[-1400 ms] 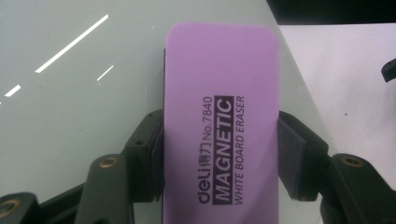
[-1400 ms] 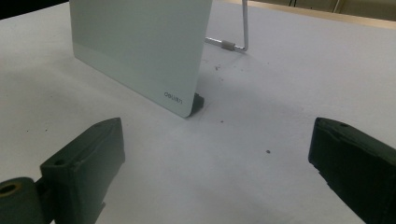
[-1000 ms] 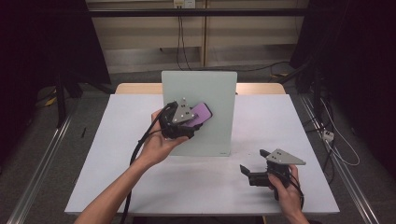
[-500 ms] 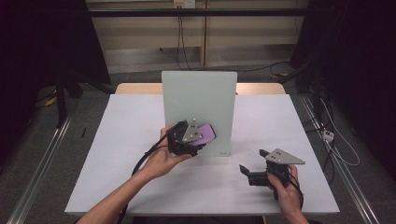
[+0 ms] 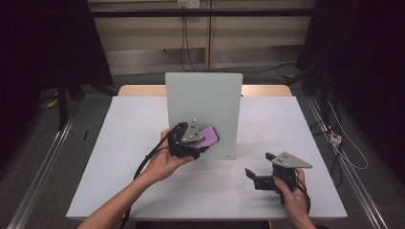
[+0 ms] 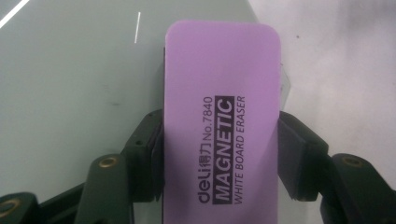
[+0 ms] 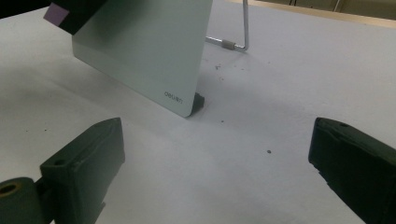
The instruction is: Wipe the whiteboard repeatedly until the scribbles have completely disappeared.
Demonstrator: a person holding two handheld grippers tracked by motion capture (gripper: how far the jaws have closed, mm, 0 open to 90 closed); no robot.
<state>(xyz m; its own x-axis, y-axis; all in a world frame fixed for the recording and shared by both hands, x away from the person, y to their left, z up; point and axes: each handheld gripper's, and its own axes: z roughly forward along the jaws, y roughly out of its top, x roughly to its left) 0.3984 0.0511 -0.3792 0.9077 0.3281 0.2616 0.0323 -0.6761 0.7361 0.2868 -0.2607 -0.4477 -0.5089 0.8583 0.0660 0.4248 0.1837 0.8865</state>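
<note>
Magnetic whiteboard eraser [image 6: 223, 121]: likely light, rigid; clamped across long sides by left gripper [image 5: 191, 143]. Right gripper [image 5: 267, 174] apart, idle.

Purple eraser [image 5: 208, 137], a flat rounded rectangle printed "deli No.7840 MAGNETIC WHITE BOARD ERASER" [image 6: 219, 140], with a dark underside. Clamped across its width between the left gripper's [image 5: 193, 143] two black jaws, pressed flat against the lower left face of the board [image 5: 205, 102]. Tilted in the high view, far end up and to the right. Board pale grey-green, glossy, rounded corners, near upright at table centre, leaning back on a wire stand [image 7: 236, 37]; small logo at its lower right corner [image 7: 173, 95].
</note>
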